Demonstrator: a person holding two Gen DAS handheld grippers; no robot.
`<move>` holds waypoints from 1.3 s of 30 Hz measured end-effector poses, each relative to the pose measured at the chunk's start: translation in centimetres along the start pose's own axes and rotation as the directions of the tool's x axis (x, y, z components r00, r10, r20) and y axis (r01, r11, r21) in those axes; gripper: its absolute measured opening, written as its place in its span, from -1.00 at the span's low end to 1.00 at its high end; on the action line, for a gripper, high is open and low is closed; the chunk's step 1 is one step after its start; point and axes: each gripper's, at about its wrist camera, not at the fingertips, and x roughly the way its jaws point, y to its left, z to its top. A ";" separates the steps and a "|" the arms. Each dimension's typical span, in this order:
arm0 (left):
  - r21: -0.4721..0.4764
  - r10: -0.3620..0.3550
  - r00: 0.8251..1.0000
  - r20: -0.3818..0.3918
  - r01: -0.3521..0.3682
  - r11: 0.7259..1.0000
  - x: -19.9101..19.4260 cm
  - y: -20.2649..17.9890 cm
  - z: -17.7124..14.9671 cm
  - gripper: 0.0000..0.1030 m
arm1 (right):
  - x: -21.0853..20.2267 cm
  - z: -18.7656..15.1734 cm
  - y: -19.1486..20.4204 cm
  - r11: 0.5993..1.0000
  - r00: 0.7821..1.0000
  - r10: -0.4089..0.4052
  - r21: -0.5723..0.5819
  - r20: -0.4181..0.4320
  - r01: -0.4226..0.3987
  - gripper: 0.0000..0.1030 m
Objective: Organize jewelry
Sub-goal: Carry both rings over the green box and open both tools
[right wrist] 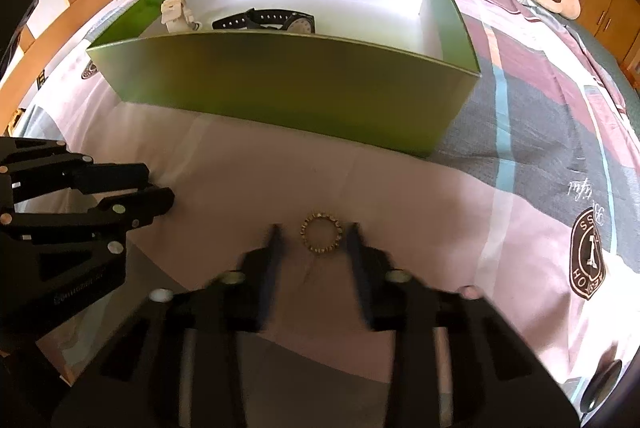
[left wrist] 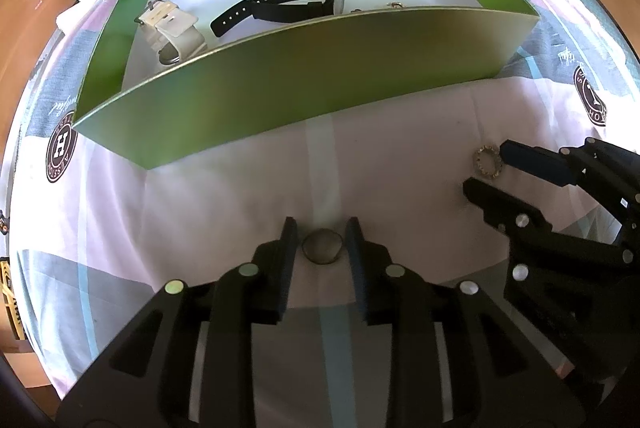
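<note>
**Two rings, two grippers, box waiting beyond**

Left gripper down on the bedsheet, jaws parted around a plain dark ring. Pads close on either side, gaps visible, not pressing yet. Over to the right, right gripper bracketing a beaded gold ring, flat on the cloth, hole facing up. Blurred fingers just beside it, likely not clamped either. Each ring dead centre between its own jaws, so a straight squeeze looks like the next call. No long axis on a round band; thin metal on soft fabric, could slip under the pads. Far side: green box, glossy card, white inside, already holding a white watch and a black watch.
</note>
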 end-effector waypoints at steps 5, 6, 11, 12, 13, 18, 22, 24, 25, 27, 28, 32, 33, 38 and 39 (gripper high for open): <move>-0.014 -0.011 1.000 0.013 0.011 1.000 -0.3 0.4 0.1 -0.59 | -0.7 0.2 -0.1 1.000 1.000 0.007 0.003 0.029 -0.007 -0.59; -0.017 -0.011 1.000 0.021 0.011 1.000 -0.6 0.8 0.2 -0.59 | -1.0 0.3 0.0 1.000 0.999 0.008 0.004 0.041 -0.008 -0.59; -0.049 -0.003 0.993 0.120 0.009 0.999 -3.7 2.2 1.2 -0.59 | -4.2 1.8 -0.3 0.999 0.988 0.042 0.019 0.146 -0.045 -0.59; -0.052 -0.005 0.990 0.141 0.013 0.999 -4.4 2.5 1.5 -0.59 | -4.8 2.1 -0.4 0.999 0.984 0.043 0.024 0.173 -0.048 -0.59; -0.057 -0.004 0.984 0.177 0.014 0.998 -5.3 2.8 1.8 -0.59 | -5.9 2.8 -0.4 0.998 0.975 0.039 0.033 0.220 -0.047 -0.59; -0.089 0.077 0.933 0.353 -0.048 0.995 -9.4 4.2 3.3 -0.59 | -9.7 6.3 -0.6 0.997 0.925 0.064 0.007 0.374 -0.072 -0.59; -0.108 0.105 0.900 0.423 -0.065 0.992 -10.2 5.3 6.1 -0.59 | -8.2 9.5 -1.4 0.998 0.931 0.049 0.015 0.362 -0.059 -0.59; -0.127 0.108 0.907 0.408 -0.060 0.990 -9.0 6.1 7.5 -0.59 | -6.4 9.8 -1.9 0.996 0.942 0.057 0.044 0.330 -0.076 -0.59; -0.136 0.109 0.911 0.399 -0.059 0.989 -8.7 6.6 7.9 -0.59 | -5.4 9.7 -2.3 0.995 0.949 0.059 0.060 0.309 -0.081 -0.59; -0.151 0.099 0.922 0.375 -0.044 0.988 -7.4 6.9 8.4 -0.59 | -3.6 9.4 -2.6 0.996 0.963 0.034 0.074 0.267 -0.055 -0.59; -0.149 0.091 0.926 0.365 -0.038 0.988 -6.8 6.9 8.7 -0.59 | -3.0 9.3 -2.8 0.997 0.967 0.018 0.074 0.253 -0.038 -0.59; -0.139 0.083 0.940 0.332 -0.038 0.990 -5.3 6.7 9.0 -0.59 | -1.9 9.2 -3.6 0.993 0.972 0.023 0.107 0.233 -0.049 -0.59; -0.139 0.081 0.942 0.327 -0.037 0.990 -5.0 6.7 9.0 -0.59 | -1.9 9.2 -3.6 0.993 0.973 0.022 0.109 0.232 -0.049 -0.59; -0.160 0.082 0.947 0.311 -0.033 0.987 -4.1 6.8 8.9 -0.59 | -1.2 9.1 -3.5 0.993 0.976 0.015 0.110 0.219 -0.040 -0.59; -0.159 0.080 0.948 0.308 -0.032 0.987 -4.0 6.8 8.9 -0.59 | -1.1 9.0 -3.5 0.993 0.976 0.014 0.110 0.218 -0.039 -0.59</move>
